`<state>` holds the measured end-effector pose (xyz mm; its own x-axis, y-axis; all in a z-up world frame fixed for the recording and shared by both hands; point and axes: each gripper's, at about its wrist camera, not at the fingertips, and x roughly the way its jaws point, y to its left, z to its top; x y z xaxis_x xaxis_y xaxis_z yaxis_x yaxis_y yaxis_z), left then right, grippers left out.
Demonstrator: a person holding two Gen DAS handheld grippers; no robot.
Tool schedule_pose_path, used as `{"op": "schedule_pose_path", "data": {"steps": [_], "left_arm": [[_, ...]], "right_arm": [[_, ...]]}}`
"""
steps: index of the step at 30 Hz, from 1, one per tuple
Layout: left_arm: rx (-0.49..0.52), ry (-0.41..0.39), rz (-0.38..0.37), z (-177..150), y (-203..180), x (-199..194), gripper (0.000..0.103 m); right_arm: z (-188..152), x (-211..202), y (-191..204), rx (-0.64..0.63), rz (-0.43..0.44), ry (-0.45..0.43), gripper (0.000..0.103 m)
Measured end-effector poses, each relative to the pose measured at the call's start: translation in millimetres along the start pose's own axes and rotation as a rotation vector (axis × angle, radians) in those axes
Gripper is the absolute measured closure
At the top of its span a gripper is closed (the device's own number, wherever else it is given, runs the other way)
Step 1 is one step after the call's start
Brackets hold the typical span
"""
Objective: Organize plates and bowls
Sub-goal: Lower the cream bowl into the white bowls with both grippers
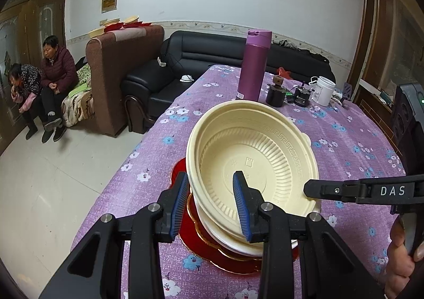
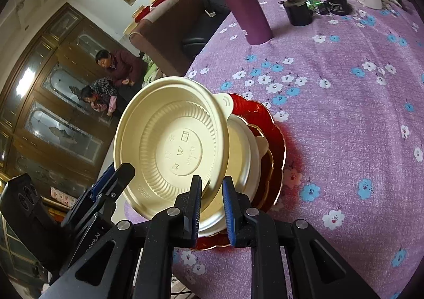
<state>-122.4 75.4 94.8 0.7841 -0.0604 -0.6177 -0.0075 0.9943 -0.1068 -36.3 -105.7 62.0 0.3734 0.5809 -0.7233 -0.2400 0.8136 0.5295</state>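
A cream plastic bowl hangs tilted above a stack on the purple flowered tablecloth. The stack is a second pale bowl resting on red gold-rimmed plates. My left gripper is shut on the tilted bowl's near wall, one finger outside and one inside. My right gripper is shut on the same bowl's rim at the opposite side. The lower bowl's far part is hidden behind the tilted one.
A purple flask, dark cups and a white jar stand at the table's far end. The table edge runs close to the stack's left. Beyond it are a black sofa, an armchair and two seated people.
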Motion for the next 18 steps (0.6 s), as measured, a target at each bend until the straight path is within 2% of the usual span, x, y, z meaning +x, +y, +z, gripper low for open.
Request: {"op": "schedule_pose_path", "data": {"steps": [4,10,12,18], "left_arm": [[-0.001,0.015,0.004,-2,1,6,0.070],[-0.005,0.017,0.011,-2,3,8,0.070],[-0.007,0.018,0.012,-2,5,9,0.070],[-0.012,0.019,0.015,-1,6,8,0.069]], "right_arm": [[-1,4,2,-0.020,-0.022,0.009,0.083],[-1,-1,7,-0.068,-0.073,-0.023,0.082],[0,-3,9,-0.079,-0.082,-0.029,0.079],[-1,-6,7,-0.091,-0.088,-0.028,0.079]]}}
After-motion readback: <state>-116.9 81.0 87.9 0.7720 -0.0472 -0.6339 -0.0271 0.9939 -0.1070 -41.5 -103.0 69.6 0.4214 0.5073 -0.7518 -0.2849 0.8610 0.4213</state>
